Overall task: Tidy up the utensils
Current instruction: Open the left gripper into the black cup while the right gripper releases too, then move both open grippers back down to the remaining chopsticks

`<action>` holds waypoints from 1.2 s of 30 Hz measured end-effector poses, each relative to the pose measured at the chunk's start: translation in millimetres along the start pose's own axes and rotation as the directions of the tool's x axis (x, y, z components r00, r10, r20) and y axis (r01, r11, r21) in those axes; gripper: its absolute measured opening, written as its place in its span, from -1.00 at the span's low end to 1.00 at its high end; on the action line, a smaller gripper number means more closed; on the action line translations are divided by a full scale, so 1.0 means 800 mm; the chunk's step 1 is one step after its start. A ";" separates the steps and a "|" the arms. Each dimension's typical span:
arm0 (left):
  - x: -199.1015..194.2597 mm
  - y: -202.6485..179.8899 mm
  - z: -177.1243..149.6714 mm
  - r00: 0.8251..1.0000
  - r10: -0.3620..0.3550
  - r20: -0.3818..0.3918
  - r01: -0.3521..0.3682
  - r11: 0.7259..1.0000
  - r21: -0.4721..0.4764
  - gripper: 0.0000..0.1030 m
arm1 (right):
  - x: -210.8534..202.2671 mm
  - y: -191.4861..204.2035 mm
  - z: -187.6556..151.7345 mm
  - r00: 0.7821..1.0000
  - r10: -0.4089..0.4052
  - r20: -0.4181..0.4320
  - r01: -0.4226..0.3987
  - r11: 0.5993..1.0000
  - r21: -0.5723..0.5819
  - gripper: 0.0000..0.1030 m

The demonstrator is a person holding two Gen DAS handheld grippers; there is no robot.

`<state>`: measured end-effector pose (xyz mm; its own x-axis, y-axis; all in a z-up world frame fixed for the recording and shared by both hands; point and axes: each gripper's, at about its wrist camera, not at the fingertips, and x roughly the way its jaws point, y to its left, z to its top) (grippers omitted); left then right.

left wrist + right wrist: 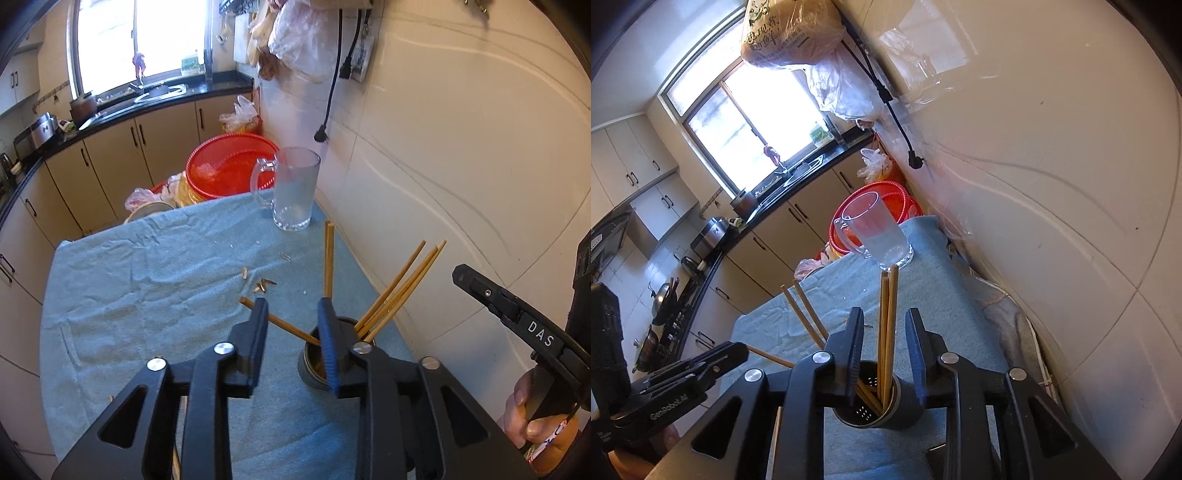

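A dark metal utensil holder (312,369) (875,406) stands on the blue-green cloth (147,295) near the table's right edge. Several wooden chopsticks (399,288) (886,325) stand in it, leaning apart. My left gripper (291,314) is open and empty just left of the holder; one leaning chopstick (284,325) crosses between its fingers. My right gripper (882,325) is open, its fingers on either side of the upright chopsticks above the holder, not touching them. It also shows in the left wrist view (509,314).
A clear glass mug (291,188) (879,236) stands at the table's far end. Small scraps (264,284) lie on the cloth. Red baskets (229,166) sit beyond the table. A tiled wall (461,147) runs along the right edge.
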<state>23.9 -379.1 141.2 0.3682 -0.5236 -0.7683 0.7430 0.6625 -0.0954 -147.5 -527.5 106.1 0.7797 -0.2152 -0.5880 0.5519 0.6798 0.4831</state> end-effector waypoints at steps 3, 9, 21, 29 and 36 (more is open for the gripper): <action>-0.014 0.003 0.000 1.000 0.009 0.025 -0.009 1.000 -0.007 -0.37 | -0.005 -0.002 0.001 1.000 -0.005 0.007 0.005 1.000 0.002 -0.40; -0.038 0.014 0.000 0.998 0.015 0.055 -0.013 0.999 -0.043 -0.22 | -0.014 0.000 -0.003 1.000 -0.011 0.010 0.011 1.000 0.006 -0.20; -0.077 0.061 -0.034 0.993 0.075 0.092 -0.063 0.990 -0.128 0.04 | -0.035 0.007 -0.026 1.000 -0.025 -0.011 0.024 0.999 -0.023 0.28; -0.092 0.131 -0.085 0.985 0.160 0.057 -0.138 0.950 -0.279 0.09 | -0.031 0.045 -0.062 0.996 0.029 -0.086 -0.041 0.990 -0.138 0.30; -0.096 0.187 -0.144 0.973 0.230 -0.032 -0.224 0.889 -0.400 0.09 | -0.008 0.091 -0.118 0.966 0.112 -0.231 -0.174 0.946 -0.272 0.30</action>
<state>42.0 -177.8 112.9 0.5114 -0.3395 -0.7894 0.3541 0.9203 -0.1663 -140.5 -410.4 83.8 0.7468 0.0300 -0.6644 0.3060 0.8714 0.3833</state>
